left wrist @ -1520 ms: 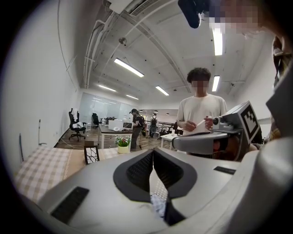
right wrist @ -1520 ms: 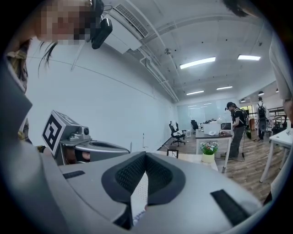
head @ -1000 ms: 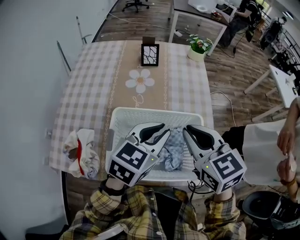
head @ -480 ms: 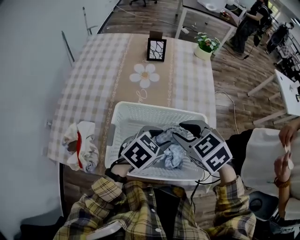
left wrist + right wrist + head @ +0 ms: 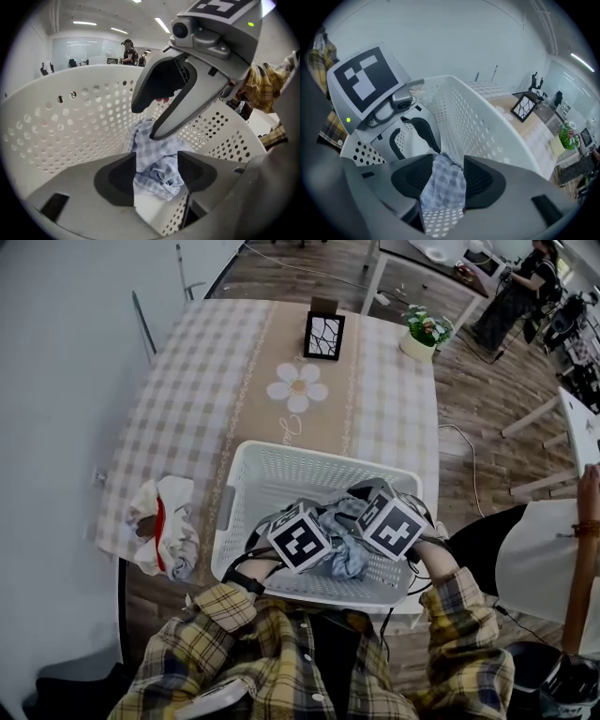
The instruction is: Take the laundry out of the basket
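Note:
A white perforated laundry basket [image 5: 281, 454] stands at the near edge of the table. A crumpled blue checked cloth [image 5: 348, 557] lies in it. Both grippers are down inside the basket, close together over that cloth. My left gripper [image 5: 157, 176] has its jaws opening, and the checked cloth [image 5: 157, 166] bunches in the gap between them. My right gripper [image 5: 443, 180] is opening too, with a fold of the cloth [image 5: 443, 185] hanging between its pads. In the head view only their marker cubes show, left [image 5: 300, 538] and right [image 5: 390, 524]; the fingertips are hidden.
A white and red crumpled garment [image 5: 161, 535] lies on the table's near left edge. A framed picture [image 5: 324, 335] and a potted plant [image 5: 424, 331] stand at the far end of the checked tablecloth [image 5: 187, 409]. A person's arm [image 5: 583, 559] is at the right.
Both grippers went from above the basket's near rim down into it and closed in on each other over the blue cloth. Their jaws have widened.

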Motion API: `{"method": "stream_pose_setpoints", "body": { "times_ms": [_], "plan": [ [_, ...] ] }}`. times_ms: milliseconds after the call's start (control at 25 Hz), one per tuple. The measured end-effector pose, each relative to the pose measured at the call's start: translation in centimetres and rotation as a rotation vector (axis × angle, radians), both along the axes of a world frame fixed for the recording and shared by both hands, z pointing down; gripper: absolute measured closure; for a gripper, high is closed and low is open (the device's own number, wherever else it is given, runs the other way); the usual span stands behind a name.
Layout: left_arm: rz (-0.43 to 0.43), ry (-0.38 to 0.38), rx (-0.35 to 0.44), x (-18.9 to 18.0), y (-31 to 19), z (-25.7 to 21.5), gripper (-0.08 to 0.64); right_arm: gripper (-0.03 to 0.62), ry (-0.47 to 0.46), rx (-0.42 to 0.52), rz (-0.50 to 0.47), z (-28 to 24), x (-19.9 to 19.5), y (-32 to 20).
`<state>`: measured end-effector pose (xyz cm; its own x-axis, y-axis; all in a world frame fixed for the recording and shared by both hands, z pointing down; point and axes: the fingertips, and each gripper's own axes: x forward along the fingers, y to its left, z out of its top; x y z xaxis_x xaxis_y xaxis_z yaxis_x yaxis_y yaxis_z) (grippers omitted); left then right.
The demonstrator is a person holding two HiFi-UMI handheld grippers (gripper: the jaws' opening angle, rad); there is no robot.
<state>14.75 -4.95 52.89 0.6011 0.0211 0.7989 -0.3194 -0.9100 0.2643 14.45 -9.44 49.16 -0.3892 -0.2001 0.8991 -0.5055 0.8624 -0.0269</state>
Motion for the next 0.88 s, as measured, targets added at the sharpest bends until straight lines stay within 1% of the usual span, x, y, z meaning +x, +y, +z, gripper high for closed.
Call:
{"method": "stream_pose_setpoints", "body": {
  "times_ms": [40,120,240,360,400,440,520,560,640,880],
  "plan": [
    [0.007,-0.013,-0.007,-0.1,0.1,0.5,0.240,0.355,0.018,-0.014,-0.011,0.7,0.1,0.1],
    [0.014,-0.030,-0.023,-0.4,0.3,1.3,0.225,0.312,0.052,-0.035,-0.029,1.8,0.0,0.0],
    [0.016,-0.044,-0.047,-0.5,0.5,2.3,0.193,0.310,0.091,-0.061,-0.049,3.2,0.1,-0.2],
    [0.020,-0.055,-0.074,-0.5,1.0,3.3,0.168,0.291,0.131,-0.088,-0.076,4.7,0.2,-0.1],
    [0.019,-0.056,-0.081,-0.4,1.1,3.6,0.146,0.291,0.146,-0.100,-0.086,5.3,0.3,-0.1],
    [0.017,-0.058,-0.085,-0.4,1.1,3.9,0.126,0.285,0.167,-0.112,-0.096,5.8,0.5,-0.1],
    [0.008,-0.067,-0.078,-0.4,0.8,4.6,0.112,0.273,0.214,-0.137,-0.114,7.0,0.9,0.0],
    [0.005,-0.073,-0.079,-0.5,0.8,5.0,0.110,0.273,0.235,-0.150,-0.124,7.5,1.1,0.1],
    [0.007,-0.080,-0.113,-0.4,1.5,5.8,0.109,0.273,0.260,-0.174,-0.145,8.4,1.3,0.3],
    [0.002,-0.092,-0.168,0.2,2.2,7.4,0.109,0.273,0.296,-0.220,-0.183,10.3,1.6,0.7]
  ]
}}
